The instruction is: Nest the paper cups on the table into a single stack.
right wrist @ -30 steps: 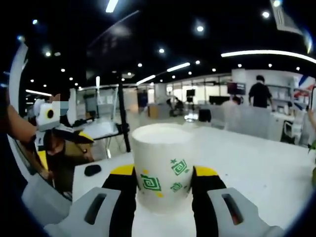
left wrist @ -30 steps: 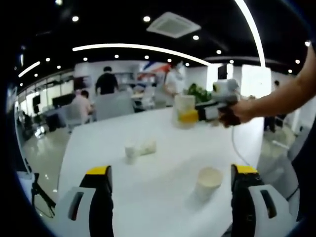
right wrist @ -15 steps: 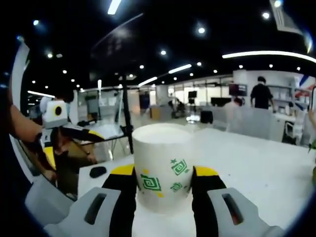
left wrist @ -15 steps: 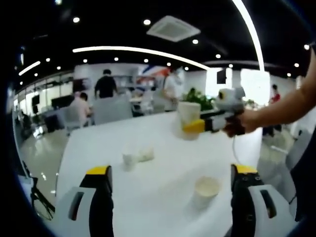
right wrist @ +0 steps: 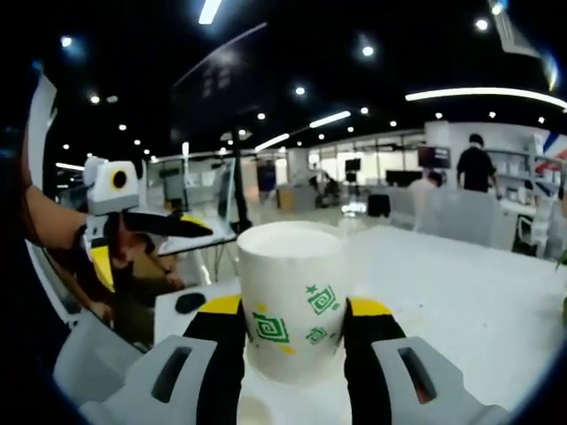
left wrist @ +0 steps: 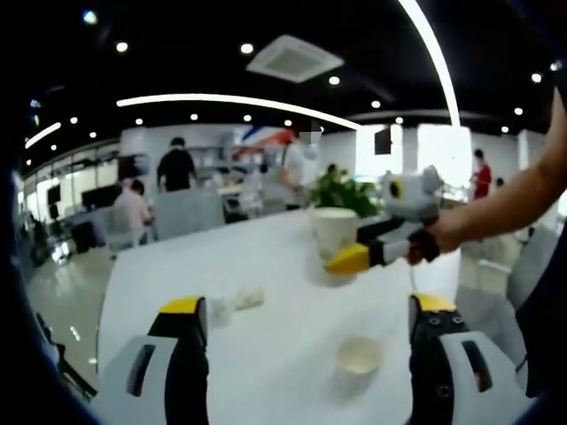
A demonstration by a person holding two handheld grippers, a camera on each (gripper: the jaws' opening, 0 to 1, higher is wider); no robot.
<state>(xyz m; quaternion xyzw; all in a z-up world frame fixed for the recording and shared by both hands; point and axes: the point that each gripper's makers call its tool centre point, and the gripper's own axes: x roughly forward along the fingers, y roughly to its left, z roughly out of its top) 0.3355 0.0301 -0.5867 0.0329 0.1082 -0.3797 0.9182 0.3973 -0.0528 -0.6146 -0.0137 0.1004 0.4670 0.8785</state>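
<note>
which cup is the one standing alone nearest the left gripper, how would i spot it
Start at the white table in the left gripper view and come to its near edge, between the left gripper jaws. The upright paper cup stands there, open mouth up. Unlike the held cup in the right gripper, it stands alone on the table.

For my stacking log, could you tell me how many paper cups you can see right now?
4, as far as the blur allows: one held cup in the right gripper, one upright cup on the table between the left gripper's jaws, and two small cups farther back, side by side.
</note>
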